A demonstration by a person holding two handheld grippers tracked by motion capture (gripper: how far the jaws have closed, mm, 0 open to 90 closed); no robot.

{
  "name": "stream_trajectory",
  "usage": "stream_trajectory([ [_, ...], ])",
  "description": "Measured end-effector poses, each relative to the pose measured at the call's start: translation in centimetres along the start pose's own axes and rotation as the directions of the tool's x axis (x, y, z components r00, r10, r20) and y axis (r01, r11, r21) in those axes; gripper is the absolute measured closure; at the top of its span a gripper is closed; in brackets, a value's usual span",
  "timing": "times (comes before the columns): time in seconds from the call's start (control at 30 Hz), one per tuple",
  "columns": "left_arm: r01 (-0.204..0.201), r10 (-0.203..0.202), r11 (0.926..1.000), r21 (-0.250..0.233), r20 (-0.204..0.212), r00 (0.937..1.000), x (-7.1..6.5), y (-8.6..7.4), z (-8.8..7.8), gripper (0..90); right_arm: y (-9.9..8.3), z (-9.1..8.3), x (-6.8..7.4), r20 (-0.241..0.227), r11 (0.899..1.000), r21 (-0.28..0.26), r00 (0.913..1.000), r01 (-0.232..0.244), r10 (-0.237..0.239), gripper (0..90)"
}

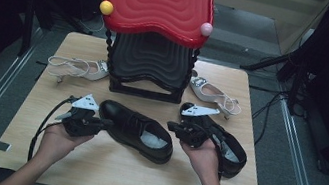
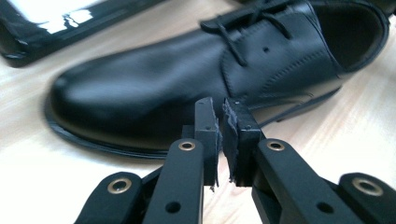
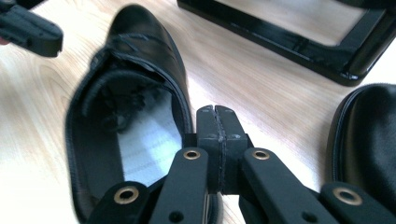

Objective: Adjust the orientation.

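Note:
A black lace-up shoe (image 1: 135, 131) lies across the middle of the wooden table (image 1: 114, 170), toe to the left. My left gripper (image 1: 107, 123) points at its toe. In the left gripper view the pads (image 2: 219, 109) stand all but together, a thin slit between them with nothing in it, just short of the shoe's side (image 2: 140, 98). My right gripper (image 1: 170, 125) is at the shoe's heel end. Its pads (image 3: 216, 112) are pressed together and empty, beside the rim of the shoe (image 3: 140, 60). The second black shoe (image 1: 228, 151) lies under my right hand.
A red stool top (image 1: 160, 0) on a stack of black ones (image 1: 148, 69) stands at the back centre, its glossy black base (image 3: 289, 37) close behind the shoes. One white sandal (image 1: 75, 67) lies to its left and another (image 1: 215, 95) to its right. Bare tabletop runs along the front edge.

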State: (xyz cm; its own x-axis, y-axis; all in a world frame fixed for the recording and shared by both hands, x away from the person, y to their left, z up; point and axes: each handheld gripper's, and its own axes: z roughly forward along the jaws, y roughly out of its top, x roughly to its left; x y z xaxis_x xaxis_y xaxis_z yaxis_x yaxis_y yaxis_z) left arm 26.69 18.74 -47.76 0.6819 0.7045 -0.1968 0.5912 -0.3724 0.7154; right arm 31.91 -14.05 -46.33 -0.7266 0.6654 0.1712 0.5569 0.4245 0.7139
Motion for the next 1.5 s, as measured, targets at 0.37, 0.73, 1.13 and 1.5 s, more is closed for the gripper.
stream_trajectory([
  [0.37,-0.021,0.020,0.9985,0.050,0.026,0.9995,-1.3,-0.2,2.3,84.4,-0.1,1.7,-0.4,-0.040,0.999,0.043,0.9992,0.006,-0.004,90.0],
  [0.73,-0.037,0.032,0.9949,0.093,0.055,0.9980,-1.7,-0.4,3.7,84.4,-0.2,1.7,-0.2,-0.043,0.999,0.043,0.9991,0.001,0.001,90.0],
  [1.13,-0.017,0.012,0.9962,0.086,0.062,0.9980,-1.5,-0.4,3.8,84.4,-1.0,1.0,0.7,-0.037,0.999,0.044,0.9993,-0.001,0.003,90.0],
  [1.5,0.009,-0.015,0.9977,0.067,0.082,0.9965,-1.0,0.0,4.4,84.3,-2.3,0.2,1.5,-0.030,0.999,0.034,0.9989,-0.036,0.037,90.0],
])
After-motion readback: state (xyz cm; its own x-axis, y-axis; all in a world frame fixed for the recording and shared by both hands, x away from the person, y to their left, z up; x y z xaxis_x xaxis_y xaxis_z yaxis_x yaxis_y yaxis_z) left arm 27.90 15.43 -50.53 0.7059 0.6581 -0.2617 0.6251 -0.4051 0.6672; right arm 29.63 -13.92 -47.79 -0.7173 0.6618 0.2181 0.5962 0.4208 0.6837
